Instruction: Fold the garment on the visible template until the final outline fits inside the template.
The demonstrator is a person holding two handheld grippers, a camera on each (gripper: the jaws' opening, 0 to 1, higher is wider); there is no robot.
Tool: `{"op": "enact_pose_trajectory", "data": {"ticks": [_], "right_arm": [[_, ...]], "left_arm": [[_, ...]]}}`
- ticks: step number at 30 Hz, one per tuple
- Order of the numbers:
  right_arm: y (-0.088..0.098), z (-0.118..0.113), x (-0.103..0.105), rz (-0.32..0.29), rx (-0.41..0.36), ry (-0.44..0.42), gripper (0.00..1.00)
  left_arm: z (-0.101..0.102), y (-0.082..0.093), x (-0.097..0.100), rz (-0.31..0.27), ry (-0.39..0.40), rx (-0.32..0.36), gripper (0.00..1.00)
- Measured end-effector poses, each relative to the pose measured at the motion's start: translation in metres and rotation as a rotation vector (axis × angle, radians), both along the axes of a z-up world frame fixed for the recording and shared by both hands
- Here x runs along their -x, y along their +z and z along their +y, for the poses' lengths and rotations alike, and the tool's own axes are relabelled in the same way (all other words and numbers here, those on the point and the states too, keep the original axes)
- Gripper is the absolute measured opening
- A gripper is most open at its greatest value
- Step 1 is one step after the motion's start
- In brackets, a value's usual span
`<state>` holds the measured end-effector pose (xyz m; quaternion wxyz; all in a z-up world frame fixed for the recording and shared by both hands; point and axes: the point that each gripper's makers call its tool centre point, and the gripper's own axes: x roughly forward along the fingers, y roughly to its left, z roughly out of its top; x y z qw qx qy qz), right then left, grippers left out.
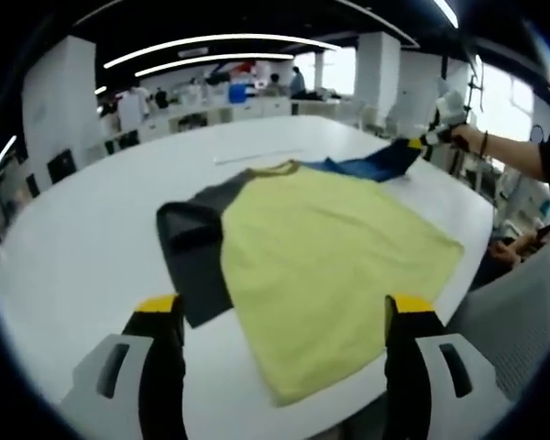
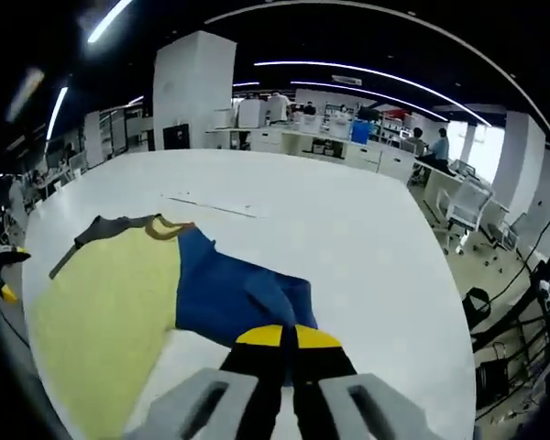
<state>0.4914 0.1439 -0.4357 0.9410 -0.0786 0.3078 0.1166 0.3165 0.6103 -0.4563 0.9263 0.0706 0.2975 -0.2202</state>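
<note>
Left gripper view: left claw (image 1: 282, 321) is hanging wide open, gripping nothing, over the shirt (image 1: 325, 252) lying mostly flat on the surface (image 1: 73, 266). Right claw (image 2: 289, 344) is pinching the blue sleeve (image 2: 238, 293). Folding's barely starting; can't spot a template.

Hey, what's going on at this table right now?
A person is folding a yellow shirt with one grey sleeve and one blue sleeve on a white table. The right claw is shut on the blue sleeve's end. The left claw is open above the shirt's hem, holding nothing.
</note>
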Motion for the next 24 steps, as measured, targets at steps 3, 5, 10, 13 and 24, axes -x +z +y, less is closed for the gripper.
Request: {"op": "enact_pose_trajectory", "data": {"ticks": [3,5,10,13,24], "right_arm": [[0.001,-0.014,-0.001,-0.004,0.009,-0.033,0.00],[0.001,-0.024,-0.003,-0.004,0.015,-0.062,0.00],[0.004,-0.046,-0.008,-0.010,0.031,-0.122,0.00],[0.003,-0.060,-0.007,0.004,0.059,-0.159,0.00],[-0.021,-0.091,0.010,0.109,0.117,-0.244,0.00]], "left_arm": [[0.000,0.000,-0.001,-0.004,-0.006,-0.008,0.88],[0.002,-0.001,-0.002,-0.004,-0.009,-0.007,0.88],[0.004,-0.001,-0.003,-0.005,-0.004,-0.008,0.89],[0.005,-0.002,-0.003,-0.005,-0.002,-0.011,0.89],[0.005,-0.006,-0.003,0.002,0.000,-0.011,0.90]]}}
